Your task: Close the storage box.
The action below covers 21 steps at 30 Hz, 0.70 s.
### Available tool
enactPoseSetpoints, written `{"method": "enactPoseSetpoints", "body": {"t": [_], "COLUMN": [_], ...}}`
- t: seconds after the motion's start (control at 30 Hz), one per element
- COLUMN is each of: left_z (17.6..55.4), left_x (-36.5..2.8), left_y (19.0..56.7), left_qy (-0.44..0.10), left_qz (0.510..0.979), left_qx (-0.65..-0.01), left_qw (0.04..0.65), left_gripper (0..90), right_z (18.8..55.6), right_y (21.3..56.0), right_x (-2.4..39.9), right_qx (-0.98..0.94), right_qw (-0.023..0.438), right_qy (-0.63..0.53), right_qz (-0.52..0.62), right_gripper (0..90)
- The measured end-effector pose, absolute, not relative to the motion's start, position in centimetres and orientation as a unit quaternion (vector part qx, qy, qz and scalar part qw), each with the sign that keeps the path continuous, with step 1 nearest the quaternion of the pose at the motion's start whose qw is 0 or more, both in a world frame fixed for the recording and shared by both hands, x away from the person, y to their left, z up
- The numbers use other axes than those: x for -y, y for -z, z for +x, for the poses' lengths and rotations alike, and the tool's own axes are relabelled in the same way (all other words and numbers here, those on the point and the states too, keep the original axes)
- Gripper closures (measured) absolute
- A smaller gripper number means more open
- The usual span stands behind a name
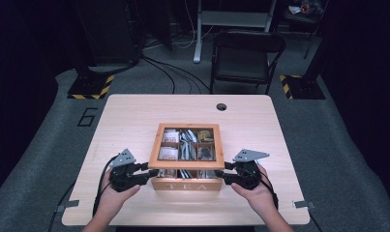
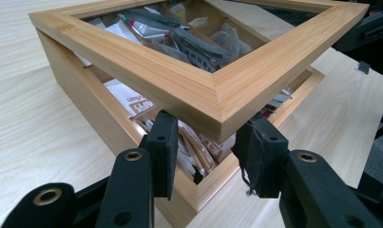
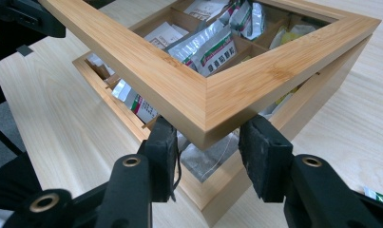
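You hold the square bamboo-framed glass lid [image 1: 187,146] of a light wooden tea box [image 1: 186,184] by its two near corners, raised a little off the box so the front edge gapes while the far edge appears to stay down, as on a hinge. The box stands near the middle of the pale wooden table [image 1: 129,116], its front panel lettered TEA. Your left gripper [image 1: 145,170] comes in at nine o'clock of the box, its black jaws closed on the lid's near-left corner [image 2: 217,102]; in the left gripper view the pads bracket that corner from both sides. Your right gripper [image 1: 223,170] mirrors it at three o'clock, jaws against the near-right corner [image 3: 205,111], though whether the pads press the wood there you cannot quite tell. Gripping both corners likely keeps the frame level as it lifts. Foil and paper tea sachets [image 3: 213,47] fill the compartments beneath the pane.
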<state>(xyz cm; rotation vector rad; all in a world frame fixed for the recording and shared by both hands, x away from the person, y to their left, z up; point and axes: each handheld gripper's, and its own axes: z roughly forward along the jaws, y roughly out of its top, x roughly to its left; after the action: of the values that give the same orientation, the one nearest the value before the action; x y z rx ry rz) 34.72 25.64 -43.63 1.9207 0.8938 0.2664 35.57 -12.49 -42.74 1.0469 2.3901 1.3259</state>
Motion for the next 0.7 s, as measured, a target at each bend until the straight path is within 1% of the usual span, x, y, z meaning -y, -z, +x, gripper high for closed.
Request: {"method": "enactPoseSetpoints", "body": {"t": [0.3,0.7], "left_z": [34.1,33.7], "left_x": [-25.8,-25.8], "left_y": [44.4,45.6], "left_qy": [-0.11,-0.108], "left_qz": [0.796,0.797], "left_qx": [-0.364,-0.367], "left_qw": [0.471,0.468], "left_gripper": [59.9,59.8], "right_z": [35.0,34.6], "right_y": [43.8,45.1], "right_x": [12.4,12.4], "right_qx": [-0.816,-0.819], "right_qw": [0.119,0.119], "right_qy": [-0.446,-0.442], "right_qz": [0.349,0.348], "right_gripper": [56.9,56.7]}}
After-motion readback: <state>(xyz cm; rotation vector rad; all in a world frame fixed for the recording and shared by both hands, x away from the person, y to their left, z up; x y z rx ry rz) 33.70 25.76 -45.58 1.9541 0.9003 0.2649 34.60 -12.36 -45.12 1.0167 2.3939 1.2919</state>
